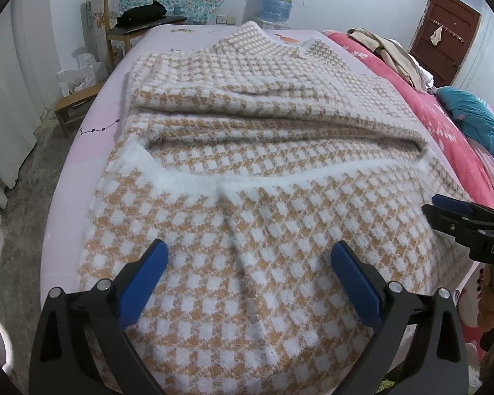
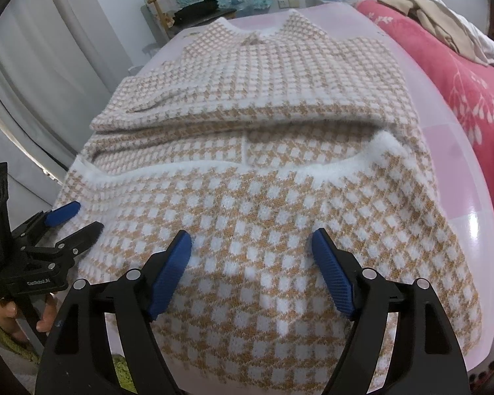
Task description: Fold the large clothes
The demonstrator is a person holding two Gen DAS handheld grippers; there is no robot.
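Observation:
A tan-and-white checked knit sweater (image 1: 247,151) lies on a pink bed sheet (image 1: 82,164). Its near part is folded over, and the white hem band (image 1: 280,181) runs across the middle. It also shows in the right wrist view (image 2: 263,164). My left gripper (image 1: 248,263) is open just above the near folded part and holds nothing. It appears at the left of the right wrist view (image 2: 79,219). My right gripper (image 2: 252,250) is open above the same near part, empty. It shows at the right edge of the left wrist view (image 1: 434,207).
A red floral blanket (image 1: 444,115) with beige clothes (image 1: 388,52) and a teal garment (image 1: 477,121) lies along the right of the bed. A wooden chair with a black bag (image 1: 141,16), a water jug (image 1: 278,0) and a low stool (image 1: 75,105) stand beyond.

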